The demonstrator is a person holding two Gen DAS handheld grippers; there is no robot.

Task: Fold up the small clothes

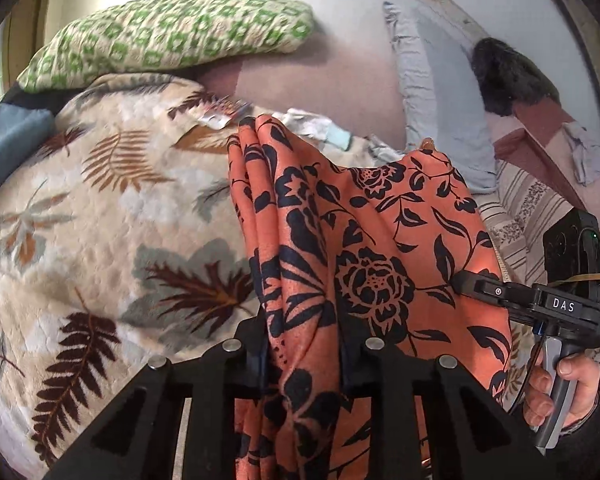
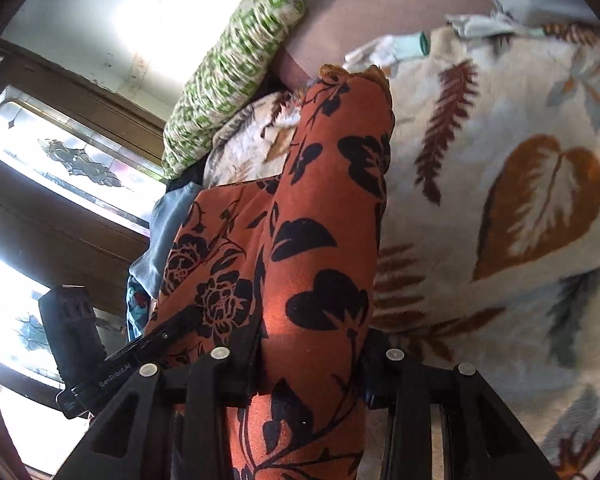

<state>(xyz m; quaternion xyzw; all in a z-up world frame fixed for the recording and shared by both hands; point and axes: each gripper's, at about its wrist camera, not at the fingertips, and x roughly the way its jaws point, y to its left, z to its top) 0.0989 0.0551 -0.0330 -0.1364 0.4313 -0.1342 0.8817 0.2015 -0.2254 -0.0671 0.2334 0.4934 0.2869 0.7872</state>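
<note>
An orange garment with a black flower print [image 1: 340, 240] hangs stretched between my two grippers above a bed. My left gripper [image 1: 304, 344] is shut on one bunched edge of it. My right gripper [image 2: 312, 360] is shut on another bunched edge of the same garment [image 2: 320, 240]. The right gripper also shows at the right edge of the left wrist view [image 1: 480, 284], held by a hand. The left gripper's body shows at the lower left of the right wrist view [image 2: 112, 364]. The fabric hangs in folds and hides the fingertips of both.
A cream blanket with a leaf print [image 1: 100, 220] covers the bed below. A green-patterned pillow [image 1: 172, 32] lies at its far end. Small crumpled cloths [image 1: 320, 128] lie beyond the garment. A light blue pillow [image 1: 440, 100] and a striped cloth [image 1: 528, 208] lie to the right. A window [image 2: 60, 152] is at left.
</note>
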